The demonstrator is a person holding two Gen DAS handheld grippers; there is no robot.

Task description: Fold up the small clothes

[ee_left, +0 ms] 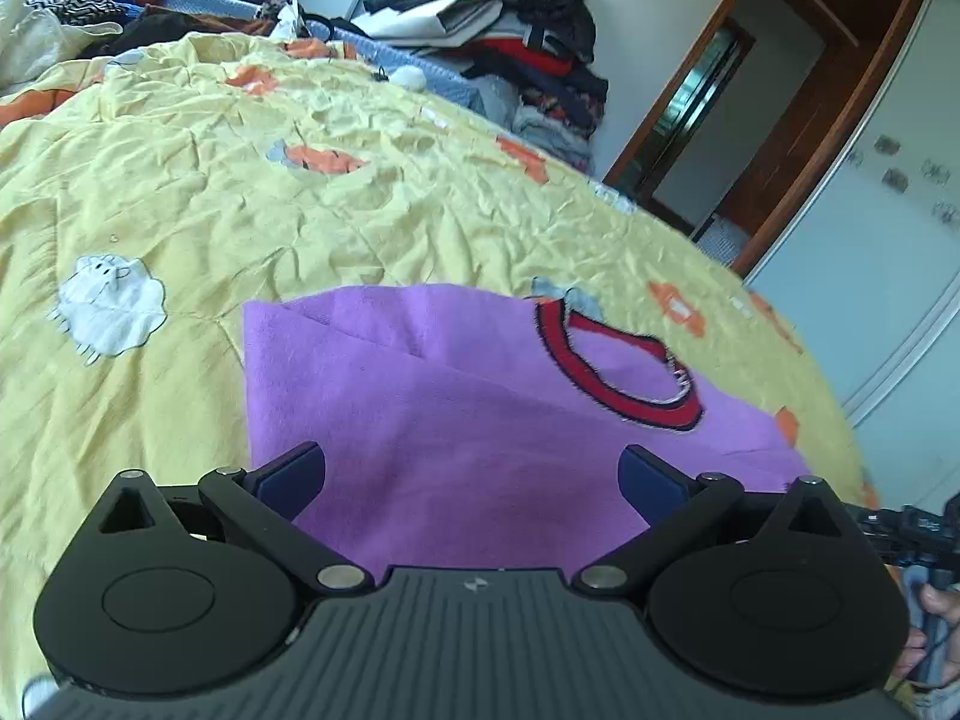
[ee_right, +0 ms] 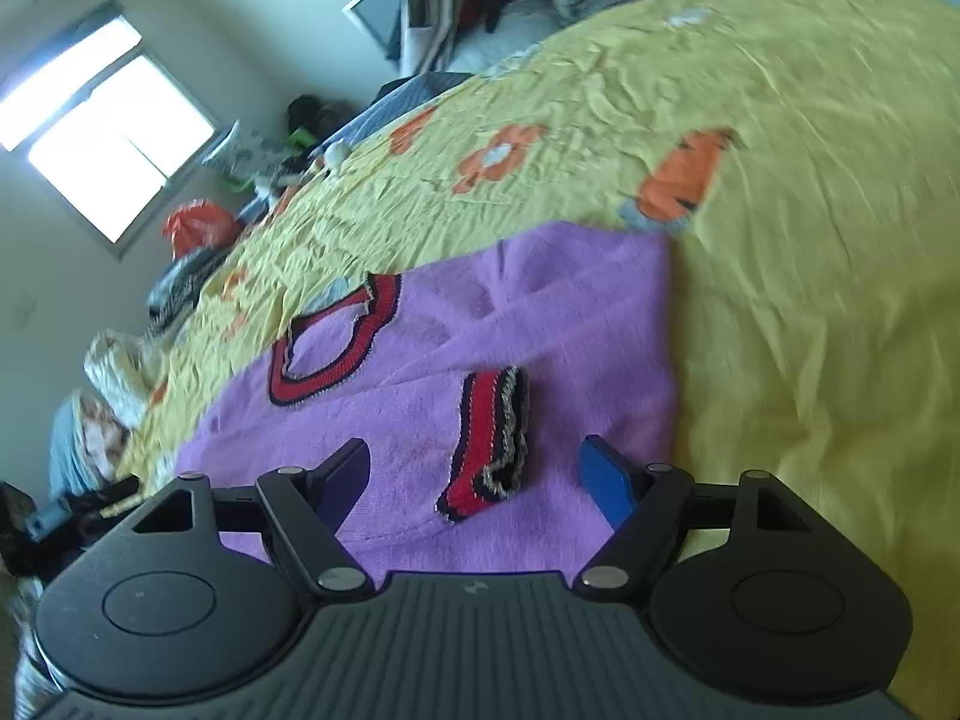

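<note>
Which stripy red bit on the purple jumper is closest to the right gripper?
The sleeve cuff, the flat striped band lying on the purple jumper just ahead of the open right gripper. The other red piece, the round collar, is a ring farther away.

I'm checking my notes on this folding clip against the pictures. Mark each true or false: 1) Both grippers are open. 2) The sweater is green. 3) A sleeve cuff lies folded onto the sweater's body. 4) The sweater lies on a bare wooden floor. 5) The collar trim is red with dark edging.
1) True: the left gripper and the right gripper both hold their fingers apart, gripping nothing.
2) False: the sweater is purple.
3) True: the striped cuff rests on the body.
4) False: it lies on a yellow bedspread.
5) True: see the collar.
</note>
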